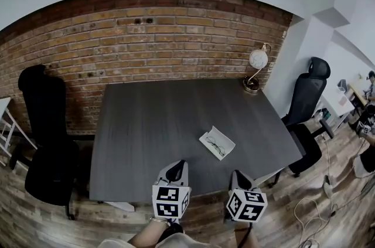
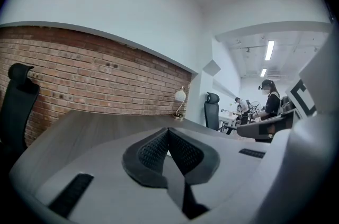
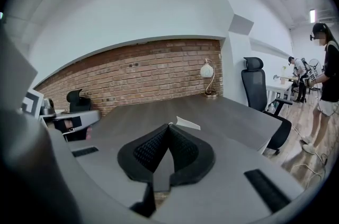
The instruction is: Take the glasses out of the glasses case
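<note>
Abreast: left claw [image 1: 182, 163], right claw [image 1: 236, 173] (shut).

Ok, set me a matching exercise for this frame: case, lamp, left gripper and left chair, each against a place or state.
Things:
1. case
2. lamp
3. left gripper
4. left chair

Places or states:
A. shut, at the near edge of the table
B. open, glasses inside
C. beside the table, by the brick wall
D. far right corner of the table

Pairs: 1-B; 2-D; 3-A; 4-C
</note>
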Available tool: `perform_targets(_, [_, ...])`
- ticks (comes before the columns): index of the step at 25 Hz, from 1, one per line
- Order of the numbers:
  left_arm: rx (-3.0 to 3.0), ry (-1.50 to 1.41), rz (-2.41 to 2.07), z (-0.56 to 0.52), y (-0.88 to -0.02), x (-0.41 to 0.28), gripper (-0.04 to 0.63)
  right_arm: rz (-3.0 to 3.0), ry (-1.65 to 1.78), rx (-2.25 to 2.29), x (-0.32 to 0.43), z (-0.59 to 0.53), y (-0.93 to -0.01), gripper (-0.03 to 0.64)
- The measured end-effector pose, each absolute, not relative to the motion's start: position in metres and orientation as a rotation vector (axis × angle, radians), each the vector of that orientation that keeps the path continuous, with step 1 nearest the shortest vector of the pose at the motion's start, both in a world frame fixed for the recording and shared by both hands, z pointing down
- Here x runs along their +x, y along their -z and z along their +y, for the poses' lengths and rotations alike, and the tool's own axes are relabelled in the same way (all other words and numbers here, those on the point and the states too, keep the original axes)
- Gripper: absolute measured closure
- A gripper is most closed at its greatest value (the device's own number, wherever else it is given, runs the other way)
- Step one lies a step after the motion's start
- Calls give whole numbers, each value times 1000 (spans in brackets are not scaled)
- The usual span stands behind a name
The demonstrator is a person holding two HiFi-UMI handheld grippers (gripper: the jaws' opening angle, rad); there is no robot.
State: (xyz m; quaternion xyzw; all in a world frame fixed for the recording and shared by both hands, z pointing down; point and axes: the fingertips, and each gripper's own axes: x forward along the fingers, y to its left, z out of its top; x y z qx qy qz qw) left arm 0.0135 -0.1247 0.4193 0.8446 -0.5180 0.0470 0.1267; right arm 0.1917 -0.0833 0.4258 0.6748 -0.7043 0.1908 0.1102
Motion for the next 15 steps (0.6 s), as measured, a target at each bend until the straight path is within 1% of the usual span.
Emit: perform_targets(15, [2496,-160,-1469,-236,-413,34,578,-2043,-586,2046,220,-186,-419,584])
